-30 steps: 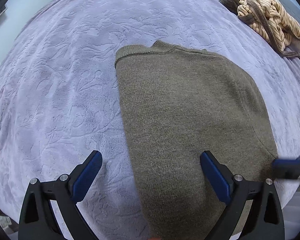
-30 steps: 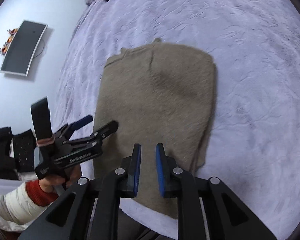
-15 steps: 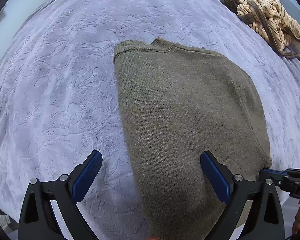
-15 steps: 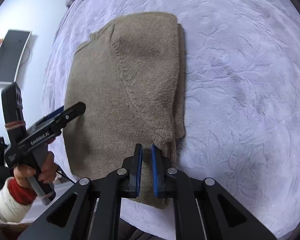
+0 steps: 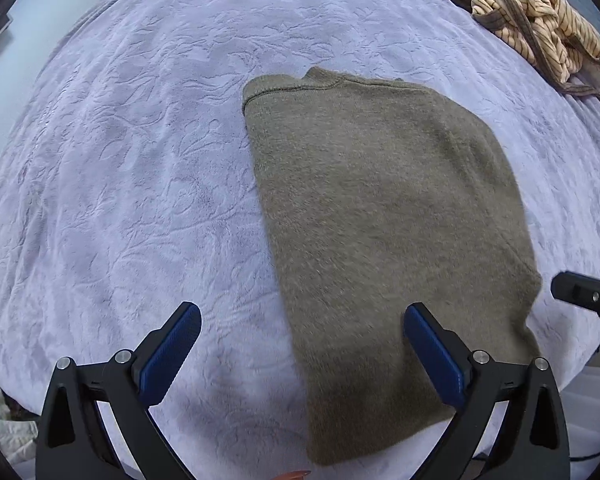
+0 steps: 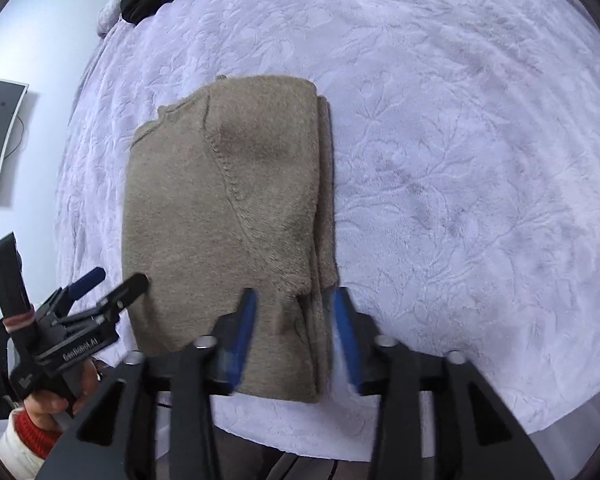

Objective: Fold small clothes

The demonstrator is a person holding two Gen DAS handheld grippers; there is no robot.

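- I see the sweater (image 5: pixel 384 216) lying folded on the bedspread (image 5: pixel 132 184), near its front edge.
- My left gripper (image 5: pixel 300 360) is spread wide above the sweater's left edge, pinching nothing; one pad is over the knit, the other over bedspread.
- My right gripper (image 6: pixel 294 334) is opening, its blurred pads straddling the sweater's front right corner without pressing it.
- The striped clothes (image 5: pixel 540 24) lie well beyond the sweater.

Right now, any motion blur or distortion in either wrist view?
Right wrist view: the right gripper has smeared blue pads, its jaws opening, while the folded sweater stays sharp. Left wrist view: left gripper crisp. Both views: fisheye bulges the bedspread, with dark corner vignetting.
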